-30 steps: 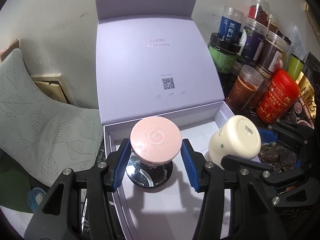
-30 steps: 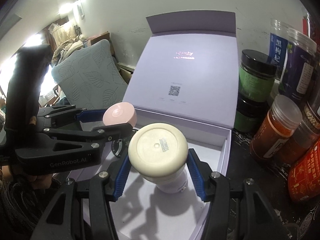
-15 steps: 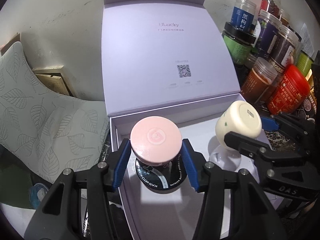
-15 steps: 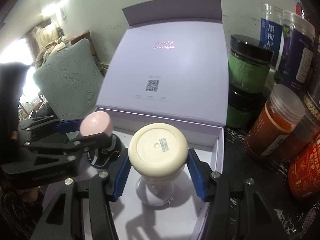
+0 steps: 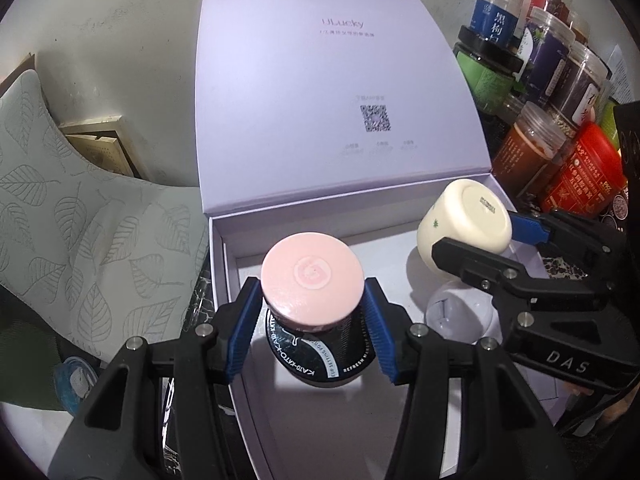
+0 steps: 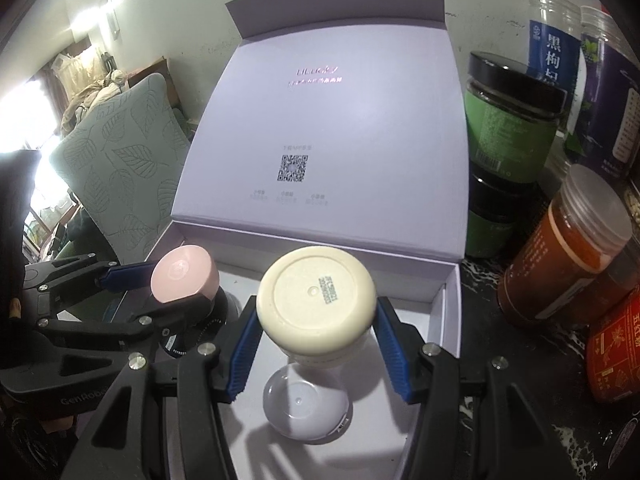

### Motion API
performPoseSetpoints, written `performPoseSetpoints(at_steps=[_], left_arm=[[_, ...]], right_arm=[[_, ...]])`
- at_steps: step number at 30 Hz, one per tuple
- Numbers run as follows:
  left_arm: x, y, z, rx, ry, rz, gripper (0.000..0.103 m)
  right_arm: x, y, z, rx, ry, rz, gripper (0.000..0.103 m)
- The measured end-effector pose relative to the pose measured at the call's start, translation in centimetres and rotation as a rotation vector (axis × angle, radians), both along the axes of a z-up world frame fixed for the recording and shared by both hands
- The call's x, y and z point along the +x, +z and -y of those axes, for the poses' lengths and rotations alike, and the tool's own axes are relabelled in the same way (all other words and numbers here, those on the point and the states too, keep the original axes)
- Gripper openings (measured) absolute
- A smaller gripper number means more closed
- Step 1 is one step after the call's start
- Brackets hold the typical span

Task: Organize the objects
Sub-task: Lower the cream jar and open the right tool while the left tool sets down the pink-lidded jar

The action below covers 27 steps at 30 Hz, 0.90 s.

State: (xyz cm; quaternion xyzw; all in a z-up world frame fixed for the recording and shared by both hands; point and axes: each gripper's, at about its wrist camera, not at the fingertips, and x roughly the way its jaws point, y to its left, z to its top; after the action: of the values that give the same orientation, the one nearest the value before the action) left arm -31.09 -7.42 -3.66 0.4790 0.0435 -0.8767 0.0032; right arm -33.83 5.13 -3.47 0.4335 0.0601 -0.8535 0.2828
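Both containers have come lower and deeper over the open box since the earlier frames, and a clear round lid now shows beneath the cream one. One pink-capped black jar sits clamped between the blue ribbed pads of the left gripper; its flat matte pink disc faces the camera, its glossy black body with white lettering points away toward the box floor, and its long axis runs along the fingers. One cream jar, smooth and round, is clamped the same way in the right gripper, with its flat base and printed date code toward the camera and its mouth end toward the floor; whether either jar touches the floor cannot be told. One translucent domed lid lies on the white floor directly under the cream jar. Both jars are inside the tray of the single lavender cardboard box, the pink one at its left side, the cream one at its right, apart from each other. Its hinged lid stands open behind, matte, bearing one QR code. Right of the box, on a dark marbled surface, crowds a cluster of plastic canisters, several clear-walled, two black-capped green ones stacked, one red. Left of the box leans one grey leaf-embossed cushion.
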Motion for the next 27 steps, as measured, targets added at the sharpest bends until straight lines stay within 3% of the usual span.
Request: performPoseSetpoints(at_steps=[16, 27], left_arm=[[-0.2, -0.4, 0.1, -0.012, -0.003, 0.018, 0.050], [0.0, -0.3, 0.1, -0.009, 0.005, 0.019, 0.050]], right_arm=[[-0.8, -1.2, 0.7, 0.027, -0.021, 0.064, 0.057], [-0.5, -0.9, 1.3, 0.019, -0.013, 0.030, 0.062]])
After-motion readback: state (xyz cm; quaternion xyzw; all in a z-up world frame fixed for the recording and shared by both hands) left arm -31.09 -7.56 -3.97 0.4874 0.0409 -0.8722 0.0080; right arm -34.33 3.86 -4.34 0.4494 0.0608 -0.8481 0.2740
